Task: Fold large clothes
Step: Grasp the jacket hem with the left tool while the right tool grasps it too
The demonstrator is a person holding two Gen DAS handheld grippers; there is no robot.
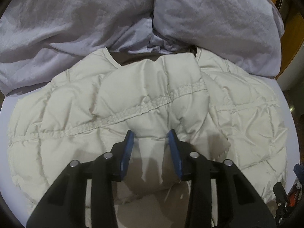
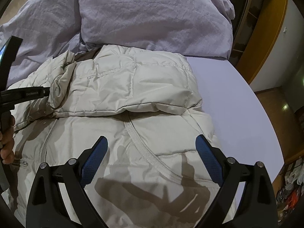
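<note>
Far left on the bed (image 2: 237,98), the quilted cream jacket (image 1: 62,110) lies spread flat on the lilac sheet, its near edge towards me & its collar end up by the two rumpled pillows (image 1: 209,19).

Moving to the middle, one sleeve (image 1: 152,87) is already folded in across the body — it lies as a puffy band over the chest w/ a stitched seam running aslant along it. The left tongs (image 1: 151,138) sit right at the near end of that sleeve, jaws partway apart, a hump of cloth rising between the blue pads. From here I can't say the pads pinch it; it looks more like a loose straddle, so I judge that fold just laid down.

Further right, the other side is folded in too, a padded flap (image 2: 136,83) lying over the front, its edge neat. The right tongs (image 2: 152,150) hover wide over the lower front, holding nothing, clear of the cloth as far as I can tell.

So roughly halfway, by my guess: sleeves in, but the body is still full length — the bottom-to-collar fold & final tidy-up remain.
</note>
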